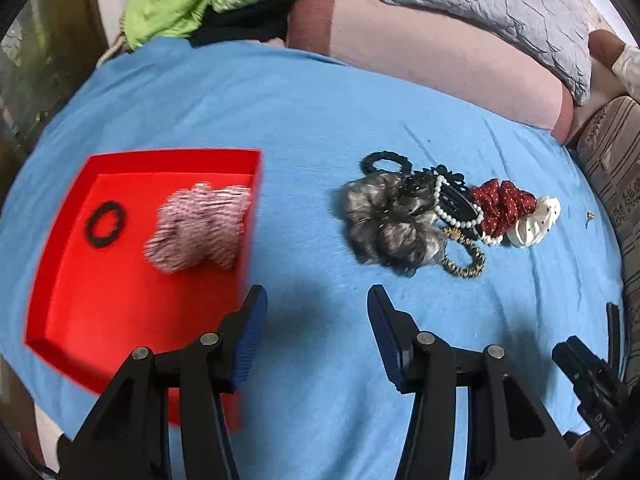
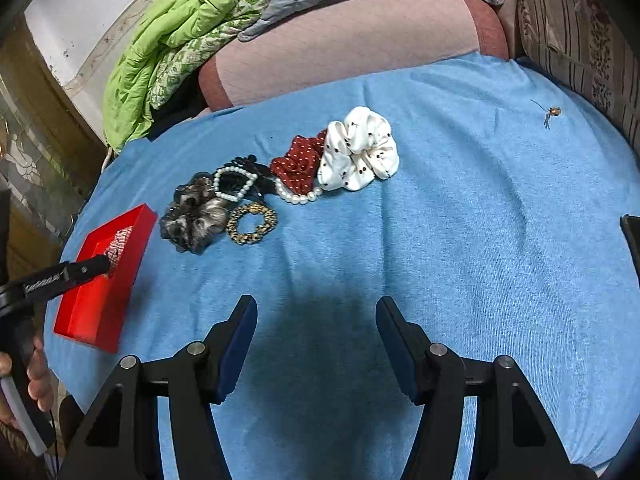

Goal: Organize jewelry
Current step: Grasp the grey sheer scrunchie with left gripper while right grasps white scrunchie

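A soft blue cloth (image 1: 320,120) covers the bed. In the left wrist view, the left gripper (image 1: 316,312) has its fingers wide apart and holds nothing. A red plastic tray (image 1: 80,308) holds a pink striped scrunchie (image 1: 200,228) and a small black hair band (image 1: 105,225). A fuzzy grey scrunchie (image 1: 388,220) lies right of the tray.

In the right wrist view, the right gripper (image 2: 316,324) is wide open and empty too. A white dotted scrunchie (image 2: 360,150) touches a dark red dotted scrunchie (image 2: 298,162), beside a white pearl bracelet (image 2: 298,198) and a gold chain band (image 2: 252,224).
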The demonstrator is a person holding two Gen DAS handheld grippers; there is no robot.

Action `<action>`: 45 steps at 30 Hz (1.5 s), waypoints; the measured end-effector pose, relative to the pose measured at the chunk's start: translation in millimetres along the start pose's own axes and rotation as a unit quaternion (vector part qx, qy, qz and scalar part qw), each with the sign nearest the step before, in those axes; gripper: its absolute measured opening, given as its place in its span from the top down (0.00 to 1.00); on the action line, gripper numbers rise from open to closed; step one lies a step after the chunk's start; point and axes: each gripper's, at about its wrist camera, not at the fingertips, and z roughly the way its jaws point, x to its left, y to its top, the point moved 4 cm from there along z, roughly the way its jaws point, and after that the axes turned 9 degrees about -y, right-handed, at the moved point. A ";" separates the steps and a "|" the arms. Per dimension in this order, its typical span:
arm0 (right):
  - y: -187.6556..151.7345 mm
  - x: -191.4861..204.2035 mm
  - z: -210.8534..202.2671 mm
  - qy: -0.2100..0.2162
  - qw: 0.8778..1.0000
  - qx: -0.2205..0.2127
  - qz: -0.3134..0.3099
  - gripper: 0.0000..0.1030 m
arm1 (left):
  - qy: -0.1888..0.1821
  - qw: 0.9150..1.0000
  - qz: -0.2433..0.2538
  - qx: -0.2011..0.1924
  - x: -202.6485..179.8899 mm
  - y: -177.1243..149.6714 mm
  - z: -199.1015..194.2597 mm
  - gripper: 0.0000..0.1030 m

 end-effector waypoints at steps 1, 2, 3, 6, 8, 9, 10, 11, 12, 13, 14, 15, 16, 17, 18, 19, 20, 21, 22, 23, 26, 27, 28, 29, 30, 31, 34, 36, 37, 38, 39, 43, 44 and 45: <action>2.8 -3.6 1.9 0.000 1.000 -0.001 0.000 0.35 | -0.004 1.000 -0.003 0.006 -1.0 3.4 7.4 0.51; 6.8 -5.7 3.9 -0.001 1.000 -0.003 0.001 0.35 | -0.009 1.000 -0.005 0.011 -2.4 7.7 16.0 0.51; 14.5 -8.9 6.5 -0.004 1.000 -0.007 0.001 0.35 | -0.013 1.000 -0.004 0.014 -3.4 11.6 22.2 0.51; 37.8 -14.6 12.9 -0.011 1.000 -0.019 0.002 0.35 | -0.017 1.000 -0.002 0.012 -6.3 21.3 34.6 0.51; 57.7 -16.7 19.1 -0.010 1.000 -0.027 0.005 0.35 | -0.019 1.000 -0.001 0.014 -8.0 27.6 43.6 0.51; 67.0 -17.0 22.8 -0.011 0.999 -0.030 0.006 0.35 | -0.019 1.000 0.000 0.015 -8.9 30.5 48.5 0.51; 74.2 -17.2 26.1 -0.012 0.999 -0.032 0.008 0.36 | -0.020 1.000 0.000 0.018 -9.6 33.3 54.0 0.51; 80.8 -17.4 29.3 -0.013 0.999 -0.034 0.010 0.35 | -0.020 1.000 -0.001 0.021 -10.1 35.8 59.7 0.51; 86.8 -17.5 32.8 -0.014 0.999 -0.036 0.013 0.35 | -0.018 1.000 -0.003 0.022 -10.5 38.0 64.9 0.51; 92.5 -17.3 37.3 -0.013 0.999 -0.037 0.017 0.35 | -0.018 1.000 -0.005 0.023 -10.9 39.7 68.9 0.50; 97.7 -16.8 42.7 -0.012 0.999 -0.035 0.020 0.35 | -0.018 1.000 -0.007 0.024 -11.9 42.0 73.4 0.50; 101.6 -16.6 47.7 -0.012 0.999 -0.033 0.023 0.35 | -0.017 0.999 -0.008 0.025 -13.0 43.5 77.2 0.50; 105.2 -16.1 54.0 -0.011 0.999 -0.029 0.027 0.35 | -0.017 0.999 -0.009 0.026 -14.2 45.5 80.9 0.50; 108.0 -16.2 59.1 -0.009 0.999 -0.026 0.031 0.35 | -0.017 0.999 -0.008 0.026 -15.2 47.1 83.2 0.50; 110.8 -16.1 66.4 -0.008 0.999 -0.019 0.039 0.36 | -0.019 0.999 -0.006 0.025 -17.2 48.0 85.1 0.50; 112.6 -15.1 70.8 -0.007 0.999 -0.015 0.043 0.37 | -0.021 0.999 -0.005 0.026 -18.4 48.1 86.1 0.52; 114.0 -15.9 75.0 -0.005 0.999 -0.011 0.045 0.51 | -0.028 0.999 -0.002 0.030 -20.3 47.6 87.5 0.75; 114.6 -15.4 79.2 -0.002 0.999 -0.004 0.045 0.82 | -0.042 0.998 0.000 0.041 -22.6 45.6 89.8 0.89; 114.0 -15.3 83.2 0.001 0.999 0.006 0.047 0.92 | -0.047 0.998 0.001 0.052 -24.4 42.5 91.1 0.90; 112.7 -16.0 83.2 0.004 0.999 0.008 0.052 0.94 | -0.049 0.998 0.001 0.050 -24.8 40.8 88.9 0.90; 105.5 -17.9 74.4 0.010 0.998 0.005 0.057 0.94 | -0.061 0.997 0.000 0.047 -24.0 35.2 78.0 0.90; 100.5 -18.0 67.7 0.011 0.998 0.003 0.055 0.94 | -0.069 0.996 -0.007 0.049 -23.2 32.1 73.3 0.91; 96.9 -19.6 63.1 0.013 0.998 0.003 0.055 0.94 | -0.082 0.995 -0.013 0.049 -22.6 27.2 65.7 0.91; 91.9 -20.8 57.4 0.017 0.998 0.003 0.056 0.94 | -0.091 0.995 -0.016 0.047 -22.7 22.4 58.6 0.91; 85.4 -22.1 51.3 0.026 0.998 0.007 0.060 0.94 | -0.097 0.994 -0.016 0.044 -23.1 15.9 50.0 0.91; 79.6 -22.8 46.2 0.034 0.997 0.010 0.062 0.94 | -0.103 0.994 -0.014 0.043 -23.0 10.4 42.3 0.91; 55.4 -22.9 31.6 0.059 0.996 0.023 0.069 0.94 | -0.123 0.991 -0.019 0.042 -19.5 -11.9 23.3 0.91; 34.0 -23.9 22.9 0.075 0.994 0.034 0.075 0.94 | -0.132 0.990 -0.019 0.052 -15.9 -29.0 17.6 0.90; 22.3 -24.0 18.5 0.082 0.993 0.040 0.078 0.94 | -0.131 0.990 -0.017 0.057 -12.8 -38.2 16.0 0.90; 12.9 -24.1 15.0 0.086 0.992 0.044 0.081 0.94 | -0.126 0.990 -0.012 0.059 -9.8 -45.0 14.8 0.89; 2.5 -24.4 11.6 0.088 0.992 0.047 0.083 0.94 | -0.119 0.991 -0.006 0.061 -8.4 -49.8 13.5 0.89; -27.9 -29.9 7.1 0.070 0.992 0.060 0.083 0.92 | -0.085 0.995 0.003 0.046 5.0 -66.6 2.4 0.75; -32.4 -32.2 6.7 0.062 0.993 0.061 0.083 0.87 | -0.086 0.995 -0.001 0.040 8.5 -68.4 -3.7 0.68; -36.8 -35.0 5.4 0.053 0.993 0.060 0.083 0.72 | -0.086 0.996 -0.005 0.036 10.1 -67.6 -6.2 0.64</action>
